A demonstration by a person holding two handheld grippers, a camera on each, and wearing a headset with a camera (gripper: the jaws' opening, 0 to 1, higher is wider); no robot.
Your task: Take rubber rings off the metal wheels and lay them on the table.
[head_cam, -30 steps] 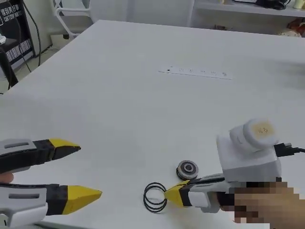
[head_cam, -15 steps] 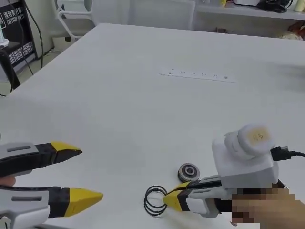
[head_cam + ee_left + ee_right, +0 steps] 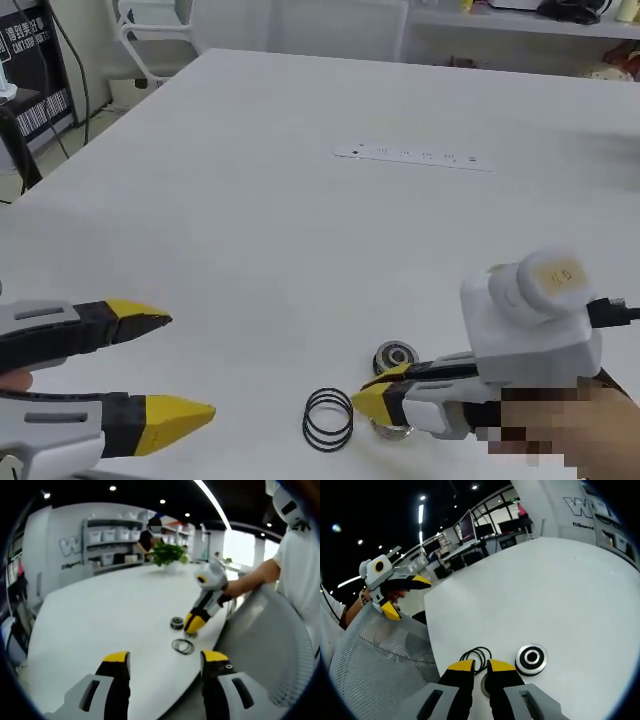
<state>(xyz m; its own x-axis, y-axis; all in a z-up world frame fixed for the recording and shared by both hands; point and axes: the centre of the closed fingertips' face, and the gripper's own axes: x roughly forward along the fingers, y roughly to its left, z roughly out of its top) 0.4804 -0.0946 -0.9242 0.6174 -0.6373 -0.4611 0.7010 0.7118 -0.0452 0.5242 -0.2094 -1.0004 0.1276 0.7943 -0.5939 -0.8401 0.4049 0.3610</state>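
While left gripper (image 3: 178, 365) hangs open well apart, right gripper (image 3: 481, 667), jaws near-closed over bare wheel (image 3: 484, 685) (grip unclear), is nearer, just beside ringed wheel (image 3: 531, 659); rings (image 3: 472, 657) lie on table (image 3: 545, 590).

I looked out over a broad white counter (image 3: 250, 200) with a white power strip (image 3: 412, 156) lying flat towards its far side. Past the far edge stood a white chair frame (image 3: 140, 30) on a pale floor (image 3: 95, 105), with a black stand (image 3: 30, 70) carrying barcode labels at the left and a white shelf (image 3: 520, 18) at the right. The left gripper view gave me grey shelving (image 3: 107, 545) with white bins, a potted plant (image 3: 167, 554), bright windows (image 3: 240, 547) and round ceiling spotlights (image 3: 162, 501). In the right gripper view a grey mesh chair back (image 3: 375, 650) stood at the counter's near edge, and desks with monitors (image 3: 470, 530) stood further off under a strip light (image 3: 420, 514).
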